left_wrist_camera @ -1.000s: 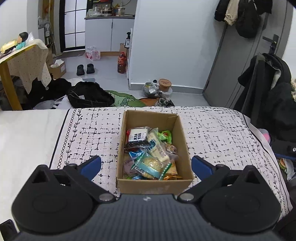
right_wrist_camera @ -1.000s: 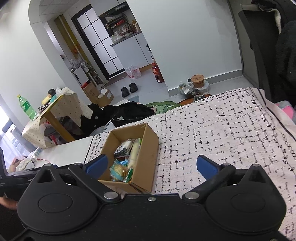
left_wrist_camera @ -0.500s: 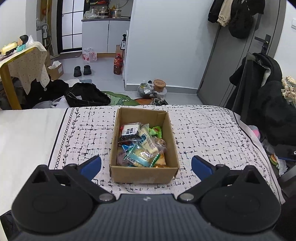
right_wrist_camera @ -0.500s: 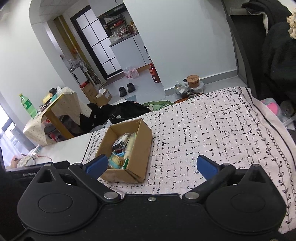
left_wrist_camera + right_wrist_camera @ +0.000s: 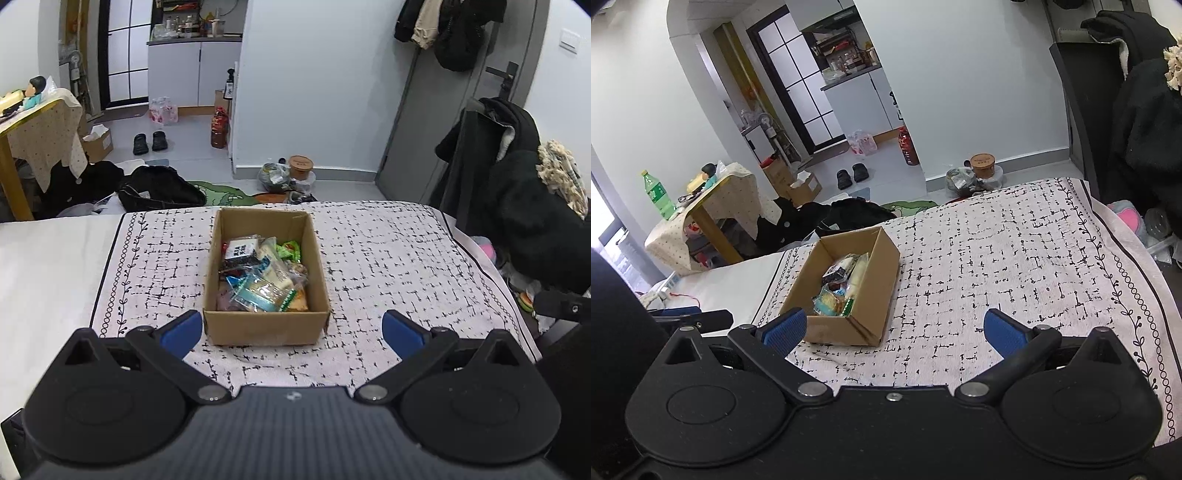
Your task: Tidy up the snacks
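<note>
An open cardboard box (image 5: 266, 326) (image 5: 875, 291) stands on the patterned cloth, holding several wrapped snacks (image 5: 264, 273) (image 5: 840, 286) in a loose pile. My left gripper (image 5: 291, 332) hovers just in front of the box, open, with nothing between its blue pads. My right gripper (image 5: 894, 330) is open too and empty, drawn back to the right of the box above bare cloth. Part of the left gripper's black body (image 5: 698, 317) shows at the left edge of the right wrist view.
The white cloth with black marks (image 5: 388, 258) covers the surface, with a plain white sheet (image 5: 48, 266) to its left. Dark coats (image 5: 524, 221) hang over the right edge. A black bag (image 5: 159, 188), slippers and bottles lie on the floor beyond.
Both grippers have pulled back and up from the box, which now looks smaller and farther off. Their fingers have stayed open.
</note>
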A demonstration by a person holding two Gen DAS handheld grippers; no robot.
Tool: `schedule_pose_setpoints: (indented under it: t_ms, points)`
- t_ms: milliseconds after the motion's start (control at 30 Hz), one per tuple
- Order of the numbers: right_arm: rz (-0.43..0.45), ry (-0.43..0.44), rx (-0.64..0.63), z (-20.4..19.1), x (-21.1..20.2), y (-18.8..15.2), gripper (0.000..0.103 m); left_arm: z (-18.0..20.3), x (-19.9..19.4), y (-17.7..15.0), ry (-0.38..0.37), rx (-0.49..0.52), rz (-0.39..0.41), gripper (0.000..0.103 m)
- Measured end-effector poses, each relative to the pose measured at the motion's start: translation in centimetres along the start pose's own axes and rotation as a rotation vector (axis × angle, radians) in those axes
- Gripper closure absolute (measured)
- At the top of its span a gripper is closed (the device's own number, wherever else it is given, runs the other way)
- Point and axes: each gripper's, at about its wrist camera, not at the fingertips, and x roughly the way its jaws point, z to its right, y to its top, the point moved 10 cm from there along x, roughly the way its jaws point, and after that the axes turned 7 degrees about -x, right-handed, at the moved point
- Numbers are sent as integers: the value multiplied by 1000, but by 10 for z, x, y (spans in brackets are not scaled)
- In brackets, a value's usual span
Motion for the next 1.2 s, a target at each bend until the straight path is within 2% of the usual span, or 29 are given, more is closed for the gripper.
schedule_pose_setpoints:
  t_ms: [433,1200]
  points:
    - [1,-12,-13,0,-2,0,0,-5,-8,-5,27,-4,-3,0]
    - [4,-18,-23,1,-4,0,0,-3,-5,-5,22,1,-18,0]
